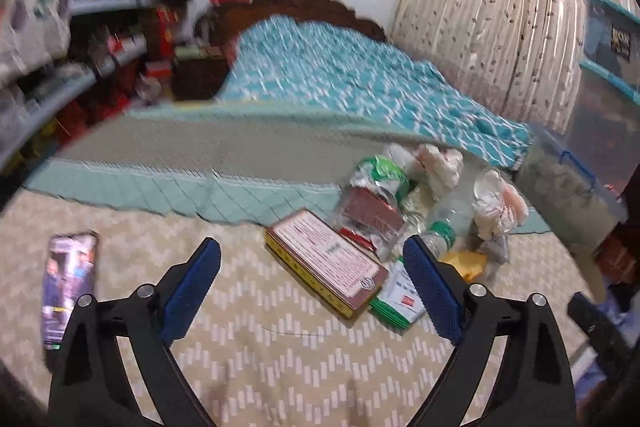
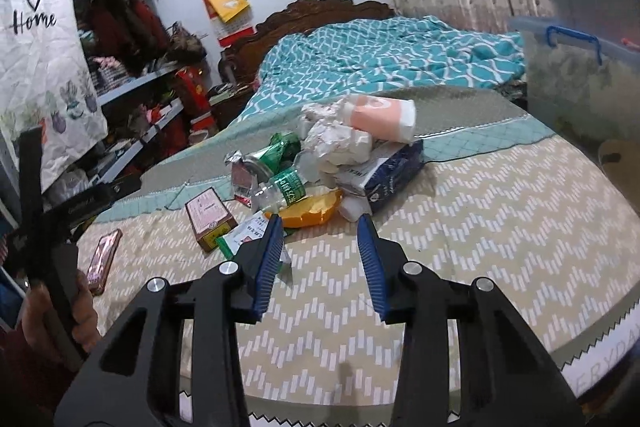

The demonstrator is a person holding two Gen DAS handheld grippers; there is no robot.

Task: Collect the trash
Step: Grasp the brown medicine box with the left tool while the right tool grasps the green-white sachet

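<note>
The trash pile (image 2: 320,163) lies on the bed (image 2: 500,227), on a zigzag-patterned cover, near the border of the teal blanket (image 2: 400,55). It is judged to be light and mostly soft: crumpled white paper (image 2: 340,139), a pink paper cup (image 2: 382,119) on top, a clear plastic bottle (image 2: 280,189) with a green label, a dark blue packet (image 2: 394,171), a yellow wrapper (image 2: 312,211) and a flat printed box (image 2: 210,219) at the side. The paper and the cup can be crushed easily, so a gentle hold at the middle of each is advised. The bottle looks smooth and may slip; it is better taken across its body. The stiff box is best taken at 1 long edge. The right tongs (image 2: 320,223) are partly open, with nothing between the 2 fingers, and they are pointed at the yellow wrapper and the bottle, which lie just ahead of the tips. The left tongs (image 1: 312,251) are wide open and empty; the box (image 1: 326,263) is seen between and just beyond their fingers. A phone (image 1: 68,287) lies well apart to the left of the pile and is not judged to be trash. No bin or bag is seen.
</note>
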